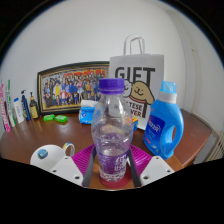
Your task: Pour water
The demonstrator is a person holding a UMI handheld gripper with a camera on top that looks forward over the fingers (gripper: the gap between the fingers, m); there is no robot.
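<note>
A clear plastic water bottle (112, 128) with a purple cap and a purple label stands upright between my fingers, with water inside up to about its shoulder. My gripper (112, 162) is shut on its lower body. The magenta pads (85, 158) press against it from both sides. The bottle's base sits low between the fingers, and whether it touches the wooden table (30, 135) is hidden.
Beyond the bottle stand a white paper gift bag (138, 78), a blue detergent bottle (166, 122) to the right and a framed group photo (72, 88) to the left. Small green items (55, 118) and several small bottles (24, 105) sit at the far left.
</note>
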